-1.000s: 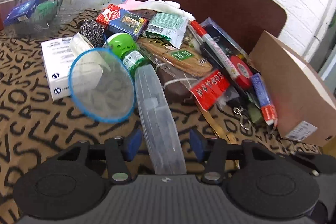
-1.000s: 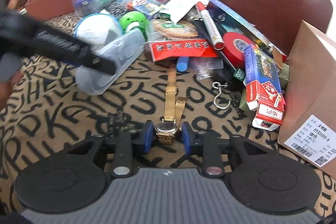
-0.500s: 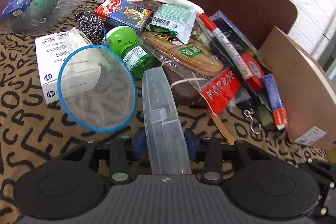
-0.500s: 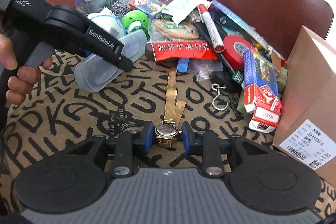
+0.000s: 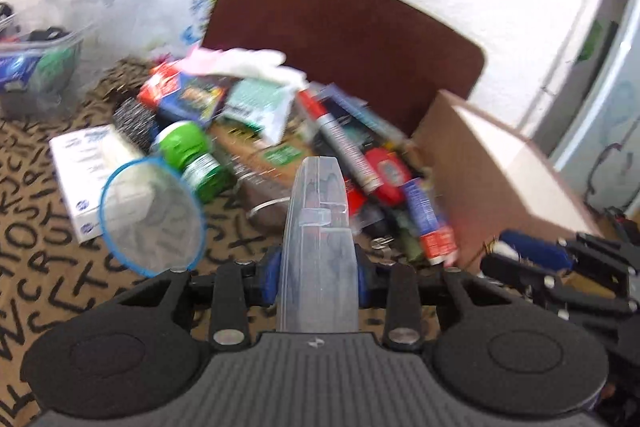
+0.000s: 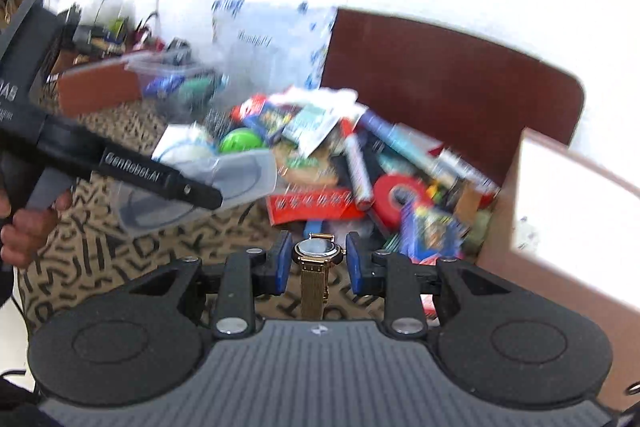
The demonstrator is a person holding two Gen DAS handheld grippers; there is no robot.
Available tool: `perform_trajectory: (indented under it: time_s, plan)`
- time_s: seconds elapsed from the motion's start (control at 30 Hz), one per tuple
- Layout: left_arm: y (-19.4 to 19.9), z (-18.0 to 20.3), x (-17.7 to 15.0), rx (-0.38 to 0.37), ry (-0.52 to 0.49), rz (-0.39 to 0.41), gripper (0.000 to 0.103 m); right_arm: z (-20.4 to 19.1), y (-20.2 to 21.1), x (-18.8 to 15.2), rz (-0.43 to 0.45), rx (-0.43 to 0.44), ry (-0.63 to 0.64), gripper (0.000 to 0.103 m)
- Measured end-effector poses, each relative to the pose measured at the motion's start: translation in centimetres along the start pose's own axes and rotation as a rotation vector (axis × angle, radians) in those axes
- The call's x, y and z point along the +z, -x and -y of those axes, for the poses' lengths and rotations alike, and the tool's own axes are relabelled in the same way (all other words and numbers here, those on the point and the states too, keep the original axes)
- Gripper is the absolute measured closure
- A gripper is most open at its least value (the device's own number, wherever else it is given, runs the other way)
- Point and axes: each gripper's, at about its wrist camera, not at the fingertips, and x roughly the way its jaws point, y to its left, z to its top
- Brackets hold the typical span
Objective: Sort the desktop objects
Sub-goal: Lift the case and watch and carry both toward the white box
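A clear plastic case (image 5: 320,203) stands on edge between the blue pads of my left gripper (image 5: 318,269), whose jaws are closing and press on its sides. The case hangs above the patterned cloth (image 5: 36,247). In the right wrist view the same case (image 6: 248,175) juts out of the left gripper, held by a hand (image 6: 24,231). My right gripper (image 6: 319,261) is shut on a gold watch (image 6: 319,250), dial up, its mesh strap (image 6: 314,291) hanging down. Both are lifted off the cloth.
A pile of small goods lies ahead: a blue-rimmed sieve (image 5: 152,219), green bottle (image 5: 192,159), white box (image 5: 80,179), red-capped marker (image 5: 344,147), red tape roll (image 6: 400,195). A cardboard box (image 5: 500,179) stands right, a clear bin (image 5: 36,75) far left, a brown chair back (image 5: 340,39) behind.
Left jaws closed onto the clear case and lifted it off the cloth. The right gripper rose with the watch, whose strap left the cloth. Both views now look higher and are blurred.
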Motion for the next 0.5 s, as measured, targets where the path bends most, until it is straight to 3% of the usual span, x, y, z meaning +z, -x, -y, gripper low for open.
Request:
perform_trajectory:
  time_s: [0.23,0.37,0.5]
  plan:
    - [0.9,4.3,3.0,-0.12,-0.075,0.07,0.067,5.0,4.3,3.2,0.126,-0.053,-0.079,0.076]
    - [0.2,8.1,5.5,-0.201,-0.119,0.112,0.067,8.1,6.4,5.0,0.186,-0.153,-0.08,0.076]
    - [-2.0,12.2,7.8,-0.25,-0.15,0.12,0.067,11.7,6.8,6.3,0.179,-0.257,-0.088,0.076]
